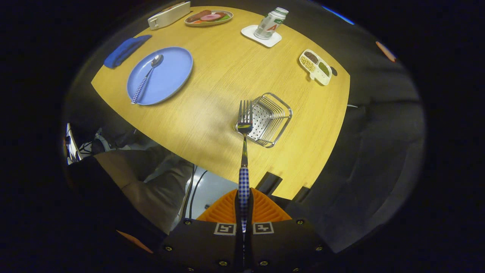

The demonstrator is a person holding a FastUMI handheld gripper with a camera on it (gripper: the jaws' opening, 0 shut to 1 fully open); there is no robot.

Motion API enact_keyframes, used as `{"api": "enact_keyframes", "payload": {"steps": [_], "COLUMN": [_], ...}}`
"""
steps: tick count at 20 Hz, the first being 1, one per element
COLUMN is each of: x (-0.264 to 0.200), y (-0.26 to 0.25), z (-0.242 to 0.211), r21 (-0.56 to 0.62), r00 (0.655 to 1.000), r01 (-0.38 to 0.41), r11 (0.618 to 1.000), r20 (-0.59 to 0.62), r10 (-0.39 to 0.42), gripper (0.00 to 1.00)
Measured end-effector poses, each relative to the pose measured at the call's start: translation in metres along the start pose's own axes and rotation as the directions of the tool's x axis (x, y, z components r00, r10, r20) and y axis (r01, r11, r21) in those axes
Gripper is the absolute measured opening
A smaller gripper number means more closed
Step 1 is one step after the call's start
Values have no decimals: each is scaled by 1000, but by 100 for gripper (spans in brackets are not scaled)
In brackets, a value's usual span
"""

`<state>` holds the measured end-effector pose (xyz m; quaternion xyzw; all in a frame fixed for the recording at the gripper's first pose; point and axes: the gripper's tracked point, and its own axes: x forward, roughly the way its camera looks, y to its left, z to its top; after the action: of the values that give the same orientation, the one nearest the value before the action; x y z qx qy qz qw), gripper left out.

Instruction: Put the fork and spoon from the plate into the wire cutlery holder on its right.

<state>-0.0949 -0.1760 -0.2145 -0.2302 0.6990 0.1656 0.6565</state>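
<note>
The gripper (243,204) pinches the fork (244,125) by its checked handle, so the fork points straight ahead with its prongs over the near edge of the wire holder (269,120), while the spoon (147,77) lies on the blue plate (170,76), far left of the holder.

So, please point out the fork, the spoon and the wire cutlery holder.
fork (244,125): gripper view, on its head just below the tines; the gripper (243,206) is shut on its handle.
spoon (156,60): gripper view, on its bowl, over the blue plate (172,76).
wire cutlery holder (282,123): gripper view, on its right wire wall.
</note>
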Motion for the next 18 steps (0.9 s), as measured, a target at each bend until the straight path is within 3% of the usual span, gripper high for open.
{"api": "enact_keyframes", "payload": {"steps": [18], "x": [42], "y": [-52], "z": [34], "r21": [-164], "r00": [972], "r01": [23], "r11": [986], "r20": [-228], "r10": [-61], "gripper": [3]}}
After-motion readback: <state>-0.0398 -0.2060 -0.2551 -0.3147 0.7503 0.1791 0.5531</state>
